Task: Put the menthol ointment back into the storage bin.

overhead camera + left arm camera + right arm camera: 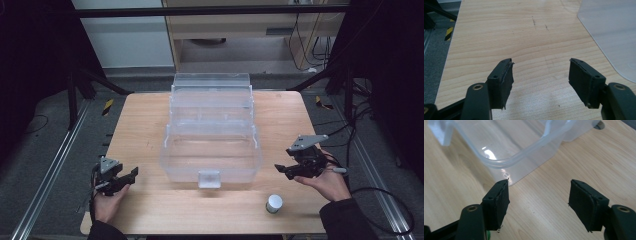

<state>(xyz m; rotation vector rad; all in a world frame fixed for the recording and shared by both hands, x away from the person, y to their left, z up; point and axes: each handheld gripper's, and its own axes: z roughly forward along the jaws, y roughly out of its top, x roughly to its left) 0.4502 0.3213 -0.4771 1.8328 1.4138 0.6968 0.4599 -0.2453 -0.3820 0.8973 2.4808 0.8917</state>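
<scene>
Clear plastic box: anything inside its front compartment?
The clear plastic box looks empty in front; the wooden table shows through. Glare blurs its rear tiers. The small white cylinder stands outside.

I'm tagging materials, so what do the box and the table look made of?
Box: likely clear plastic, glossy; the wood shows through its walls and the rim catches glare. Table: pale wood or wood-look laminate, matte, with visible grain lines.

You had a light wooden table carrying a clear plastic tiered box at its middle and a small white cylinder near its front-right edge.
</scene>
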